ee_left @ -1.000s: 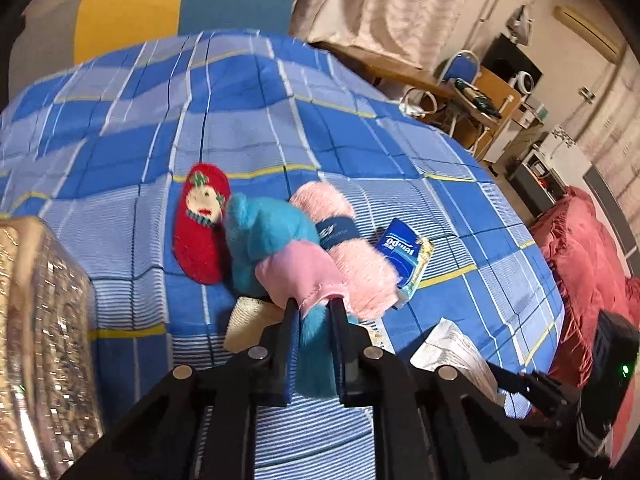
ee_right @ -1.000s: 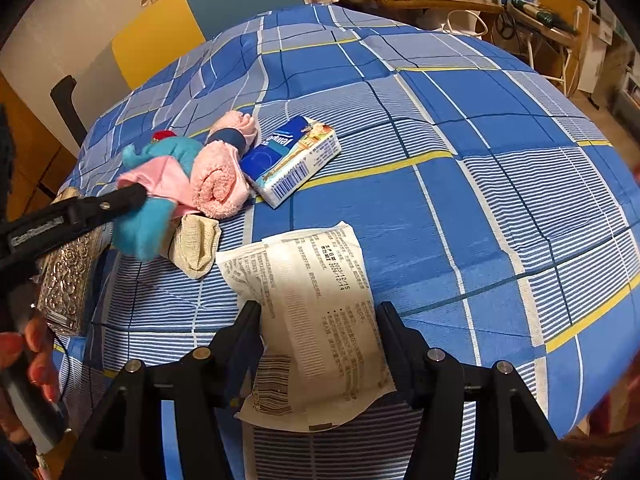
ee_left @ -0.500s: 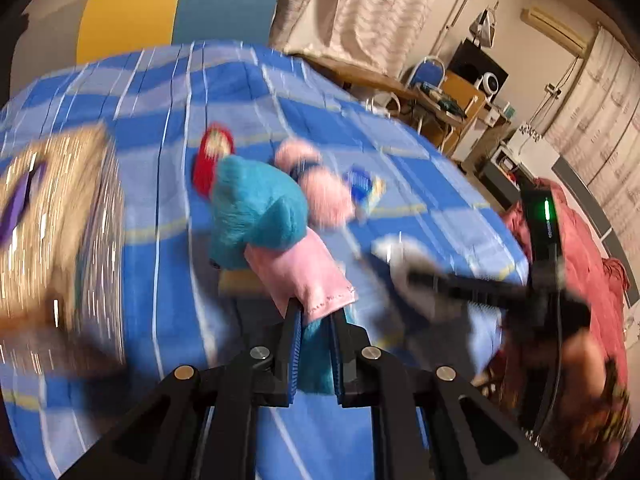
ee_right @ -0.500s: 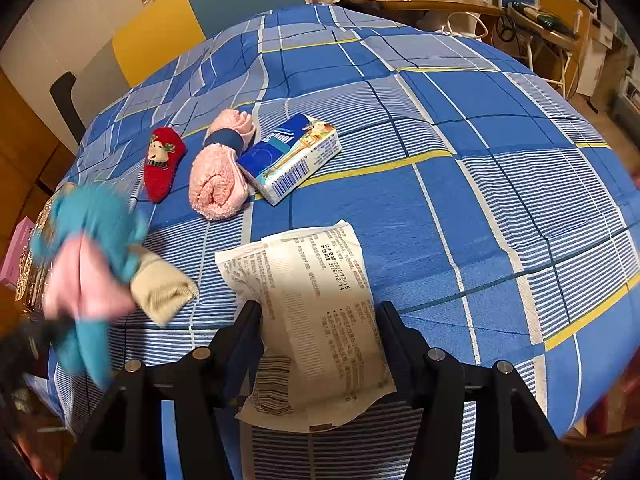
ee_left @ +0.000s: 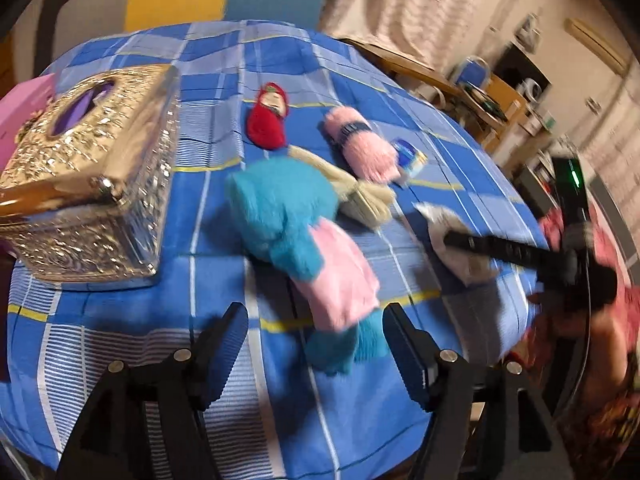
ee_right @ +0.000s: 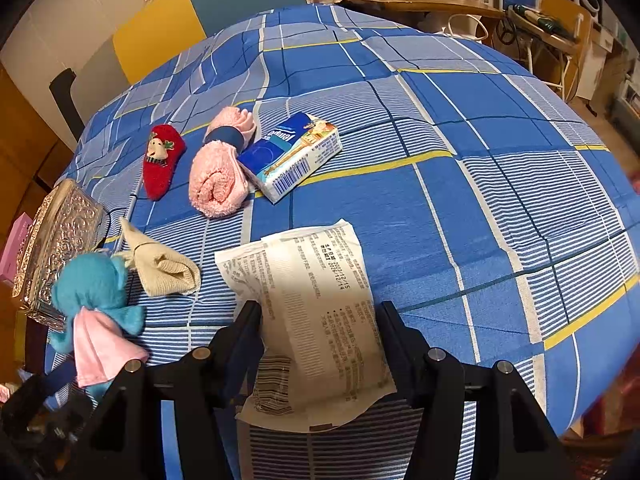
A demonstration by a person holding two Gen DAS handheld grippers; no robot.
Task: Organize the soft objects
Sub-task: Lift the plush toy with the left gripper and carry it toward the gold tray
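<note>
Fingers [ee_left: 224, 344] of left gripper [ee_left: 314, 344] stood wide, empty | blue plush [ee_left: 288, 216] lay mid-frame | advice: retreat straight, avoid snagging.

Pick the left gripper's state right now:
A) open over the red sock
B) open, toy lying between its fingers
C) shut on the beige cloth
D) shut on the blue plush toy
B: in the left wrist view the left gripper has its jaws spread wide, and the blue plush toy in its pink cloth lies between them on the blue checked tablecloth, touched by neither finger.
</note>
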